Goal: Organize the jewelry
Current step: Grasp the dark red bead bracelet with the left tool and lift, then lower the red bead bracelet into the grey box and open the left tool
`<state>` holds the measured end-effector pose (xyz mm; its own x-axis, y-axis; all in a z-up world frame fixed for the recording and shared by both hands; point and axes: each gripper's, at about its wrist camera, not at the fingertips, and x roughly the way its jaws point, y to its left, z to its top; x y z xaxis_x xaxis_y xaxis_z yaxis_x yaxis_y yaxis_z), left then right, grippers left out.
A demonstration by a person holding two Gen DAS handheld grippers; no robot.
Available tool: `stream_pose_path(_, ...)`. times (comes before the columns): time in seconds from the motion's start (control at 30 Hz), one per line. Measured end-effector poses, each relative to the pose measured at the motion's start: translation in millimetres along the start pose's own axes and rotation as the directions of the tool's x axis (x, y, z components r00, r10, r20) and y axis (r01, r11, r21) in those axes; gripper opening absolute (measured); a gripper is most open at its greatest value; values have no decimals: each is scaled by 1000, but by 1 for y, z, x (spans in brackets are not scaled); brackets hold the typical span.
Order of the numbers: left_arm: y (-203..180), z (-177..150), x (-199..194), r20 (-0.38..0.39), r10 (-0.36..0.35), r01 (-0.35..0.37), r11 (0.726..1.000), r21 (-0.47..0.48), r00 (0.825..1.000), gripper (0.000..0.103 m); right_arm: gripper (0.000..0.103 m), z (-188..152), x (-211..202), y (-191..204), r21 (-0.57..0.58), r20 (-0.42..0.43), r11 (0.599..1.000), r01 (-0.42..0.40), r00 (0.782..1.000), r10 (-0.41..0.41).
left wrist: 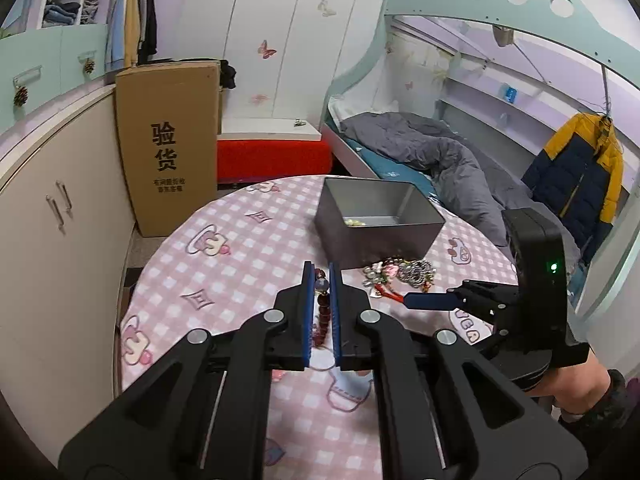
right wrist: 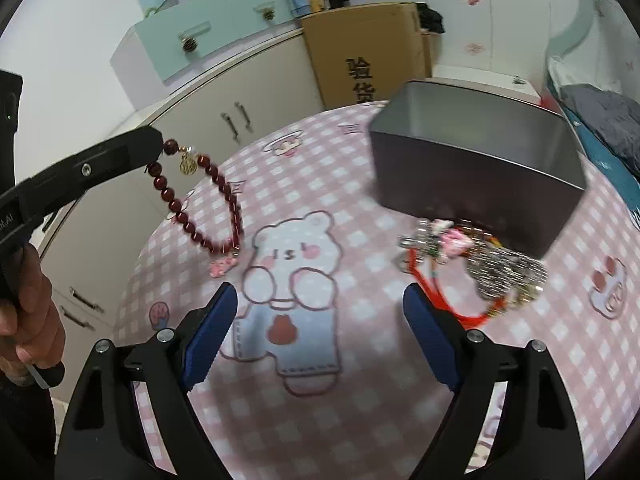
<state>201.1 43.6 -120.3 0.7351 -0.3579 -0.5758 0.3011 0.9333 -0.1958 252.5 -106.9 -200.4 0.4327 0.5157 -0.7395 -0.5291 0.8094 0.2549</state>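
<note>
Left tool (left wrist: 323,276) clamps the red bead bracelet (right wrist: 200,216); the tin (left wrist: 380,216) lies ahead, slightly right. Right tool (right wrist: 320,308), jaws apart, seems empty.

Tin box (left wrist: 380,216) on round table (left wrist: 224,264); jewelry pile (left wrist: 400,274) just before box; beaded bracelet (right wrist: 192,208) hangs left of box; cardboard carton (left wrist: 170,148) behind.

The left gripper (left wrist: 322,276) pinches a dark red bead bracelet (left wrist: 322,312) above the pink tablecloth (left wrist: 224,272).
</note>
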Motion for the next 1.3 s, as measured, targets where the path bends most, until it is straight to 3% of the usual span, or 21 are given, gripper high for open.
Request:
stream_pose_path(0.4, 36, -12, -17, 0, 111, -111, 993, -49, 994, 7, 68, 15, 58, 59, -150, -76, 983, -107, 992, 96)
stream_pose_path(0.43, 38, -13, -17, -3, 116, -116, 992, -50, 993, 7, 64, 15, 63, 66, -182, -65, 979, -92, 995, 82)
stream_pose_path(0.5, 41, -14, -18, -7, 122, -122, 991, -55, 993, 7, 47, 13, 65, 74, -225, -57, 973, -53, 998, 41)
stream_pose_path(0.53, 41, -14, -18, -8, 122, -122, 991, -56, 993, 7, 25, 11, 65, 78, -246, -58, 969, -35, 998, 21)
stream_pose_path(0.7, 39, -12, -18, -3, 107, -107, 993, -53, 994, 7, 24, -1, 49, 69, -270, -67, 962, -37, 998, 19)
stream_pose_path(0.8, 34, -9, -15, 2, 90, -90, 995, -45, 996, 7, 24, -2, 23, 47, -196, -22, 979, -50, 999, 46)
stream_pose_path(0.97, 13, 8, -8, 25, 32, -32, 999, -4, 999, 7, 24, 11, -28, 14, -135, 77, 991, 1, 997, 10)
stream_pose_path(1.17, -21, 49, 11, 77, -63, 59, 997, 54, 995, 7, 24, 47, -99, -25, -78, 232, 993, 88, 970, -68)
stream_pose_path(1.3, -39, 84, 31, 97, -129, 123, 990, 67, 987, 7, 25, 72, -123, -48, -40, 295, 994, 105, 951, -89)
